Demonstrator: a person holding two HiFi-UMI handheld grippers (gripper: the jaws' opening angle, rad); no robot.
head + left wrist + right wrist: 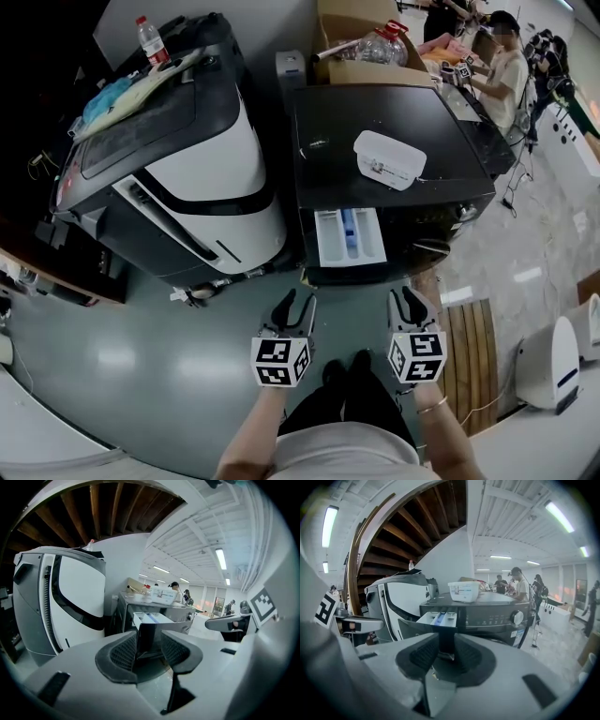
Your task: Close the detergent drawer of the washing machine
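Left gripper (149, 649): jaws apart, ribbed pads (123, 652) bare, nothing between them. Through the gap only the far drawer shows.

Right gripper (446, 654): jaws apart too, nothing gripped.

Both grippers are held side by side in front of the person, low over the grey floor. They point toward the washer and are clear of it.

Drawer (349, 234): pulled out of the washer's upper front, left of the control panel. White tray with a blue middle compartment. It lies ahead of the grippers, between their two lines.

Washer (403, 202): dark, with a dial at the panel's right. A white tub (389, 157) sits on its top.

Just beside it, to the left, stands a white-and-black machine (202, 169) with a bottle (150, 39) on top.

Cardboard box (352, 42) behind the washer. People (502, 66) at back right. Slatted wooden board (469, 356) on the floor, right of the right gripper.
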